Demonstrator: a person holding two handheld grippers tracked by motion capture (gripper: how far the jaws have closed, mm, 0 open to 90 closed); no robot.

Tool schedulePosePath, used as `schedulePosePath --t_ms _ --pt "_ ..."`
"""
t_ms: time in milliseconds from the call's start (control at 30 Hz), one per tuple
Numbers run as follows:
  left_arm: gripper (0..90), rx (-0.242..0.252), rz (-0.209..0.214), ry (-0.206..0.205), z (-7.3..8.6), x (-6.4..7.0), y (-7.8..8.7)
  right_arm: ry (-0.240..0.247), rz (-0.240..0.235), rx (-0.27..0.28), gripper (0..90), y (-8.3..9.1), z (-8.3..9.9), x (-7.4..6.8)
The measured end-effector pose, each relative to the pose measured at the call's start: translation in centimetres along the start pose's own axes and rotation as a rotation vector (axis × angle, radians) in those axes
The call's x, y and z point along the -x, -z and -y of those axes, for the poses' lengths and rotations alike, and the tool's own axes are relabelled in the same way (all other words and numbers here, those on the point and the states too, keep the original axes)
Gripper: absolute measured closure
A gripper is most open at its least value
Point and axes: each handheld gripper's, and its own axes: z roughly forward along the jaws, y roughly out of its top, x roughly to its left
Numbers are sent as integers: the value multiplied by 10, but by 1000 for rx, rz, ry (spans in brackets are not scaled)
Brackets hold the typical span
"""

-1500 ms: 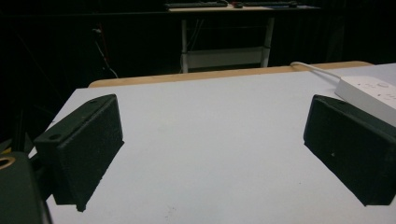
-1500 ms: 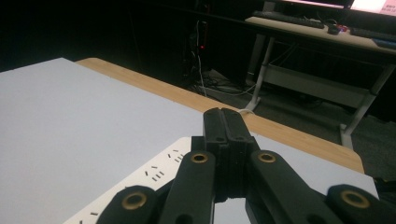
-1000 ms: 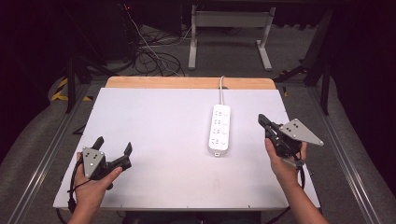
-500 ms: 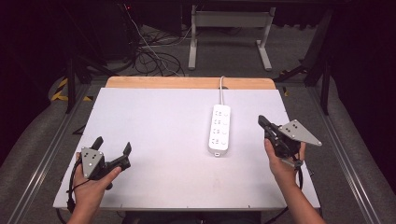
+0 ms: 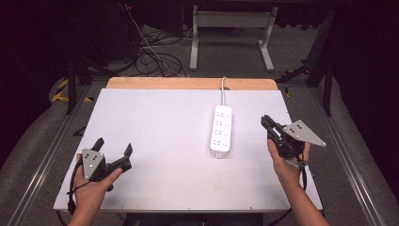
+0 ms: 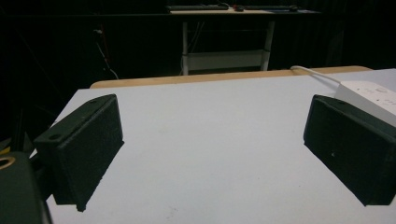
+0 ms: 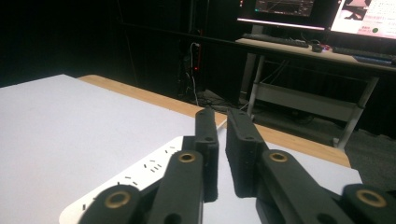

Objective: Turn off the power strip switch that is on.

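White board covers the table (image 5: 160, 141), and on its right half lies a white power strip (image 5: 222, 131), long axis running away from the person, cable end pointing to the far edge. The right gripper (image 5: 266, 123) hangs just beside the strip's right flank, much nearer than the left gripper (image 5: 113, 148), which sits well apart at the near left. Right jaws stand almost together on nothing; left jaws stand wide apart.

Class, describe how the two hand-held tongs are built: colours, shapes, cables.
Both are black. The left tongs have broad rectangular padded jaws, a small grey plate and a black cable. The right tongs carry a bigger grey three-cornered plate; brass-coloured rivets join the linkage. Forearms bare, no sleeves.
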Motion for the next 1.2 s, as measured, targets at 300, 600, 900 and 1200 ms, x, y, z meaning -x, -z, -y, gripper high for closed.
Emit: schedulePosePath --t_ms 300,600,900,1200 --pt "52 -2 0 -1 0 0 0 -18 37 12 515 -3 2 1" --pt "52 -1 0 -1 0 0 0 -29 48 9 367 -4 3 1" --pt "52 -2 2 -1 0 0 0 -58 39 27 180 -5 3 2" --pt "52 -4 2 0 0 0 0 -28 60 -4 155 -10 3 -7"
